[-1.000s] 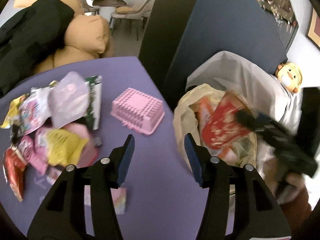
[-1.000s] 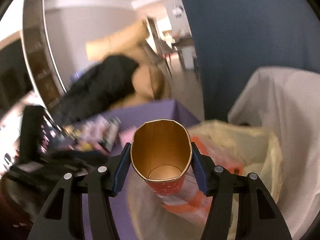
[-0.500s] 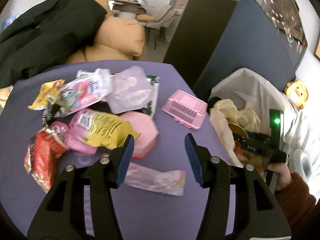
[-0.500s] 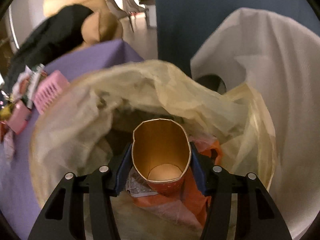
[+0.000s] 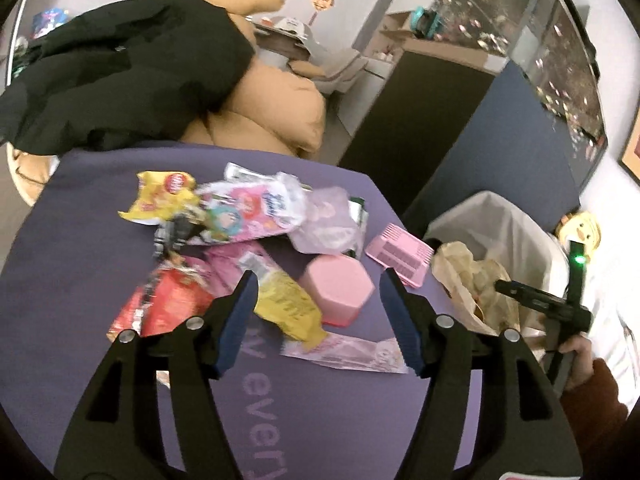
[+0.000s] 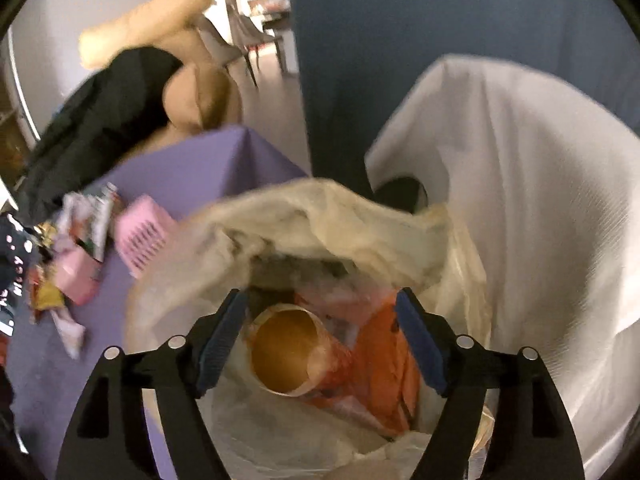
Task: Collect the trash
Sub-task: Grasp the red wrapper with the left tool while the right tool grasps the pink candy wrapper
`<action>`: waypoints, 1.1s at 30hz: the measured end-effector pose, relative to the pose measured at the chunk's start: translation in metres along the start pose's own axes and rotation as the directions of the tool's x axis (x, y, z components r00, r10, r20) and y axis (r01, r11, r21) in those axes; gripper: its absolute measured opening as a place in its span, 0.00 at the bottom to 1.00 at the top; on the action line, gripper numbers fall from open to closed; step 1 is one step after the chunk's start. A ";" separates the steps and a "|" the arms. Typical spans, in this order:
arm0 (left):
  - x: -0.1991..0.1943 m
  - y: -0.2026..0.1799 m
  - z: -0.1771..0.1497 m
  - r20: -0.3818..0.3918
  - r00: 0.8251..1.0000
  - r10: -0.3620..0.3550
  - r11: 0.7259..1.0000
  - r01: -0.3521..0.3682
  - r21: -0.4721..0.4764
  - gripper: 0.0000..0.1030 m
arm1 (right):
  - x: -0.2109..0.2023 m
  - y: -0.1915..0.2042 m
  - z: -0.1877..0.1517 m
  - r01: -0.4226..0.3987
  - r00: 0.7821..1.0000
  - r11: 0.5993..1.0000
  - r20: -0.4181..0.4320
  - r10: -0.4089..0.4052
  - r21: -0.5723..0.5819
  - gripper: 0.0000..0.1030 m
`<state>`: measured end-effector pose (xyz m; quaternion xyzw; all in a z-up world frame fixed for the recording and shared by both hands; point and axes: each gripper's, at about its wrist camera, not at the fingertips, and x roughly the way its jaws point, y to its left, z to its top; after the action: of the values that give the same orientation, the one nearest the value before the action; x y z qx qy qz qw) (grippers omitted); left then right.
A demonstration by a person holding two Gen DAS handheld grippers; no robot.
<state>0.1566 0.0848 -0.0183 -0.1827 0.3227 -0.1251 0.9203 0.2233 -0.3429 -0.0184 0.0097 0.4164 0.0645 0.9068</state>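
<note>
My right gripper is open and empty over the yellowish trash bag. A red paper cup lies on its side inside the bag on orange wrappers, below and between the fingers. My left gripper is open and empty above the purple table, over a pile of wrappers: a yellow packet, a pink box, a red packet and a flat pink wrapper. The bag also shows at the right of the left wrist view.
A pink ridged tray lies near the table's right edge beside the bag. A white cloth drapes behind the bag. A tan cushion with a black jacket stands beyond the table. A blue partition rises behind.
My right gripper has opened and let go of the red cup, which now lies in the bag. My left gripper has swung left from the bag to over the wrapper pile.
</note>
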 end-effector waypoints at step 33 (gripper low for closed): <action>-0.010 0.093 -0.023 -0.089 0.981 0.175 0.983 -0.179 -0.038 0.58 | 0.044 0.240 -0.045 -0.327 0.940 0.859 -0.232 0.252 -0.395 0.53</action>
<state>0.1449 0.1668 -0.0680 -0.1689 0.3794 -0.0432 0.9087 0.1913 -0.1012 -0.0637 -0.1321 0.4624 0.2907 0.8271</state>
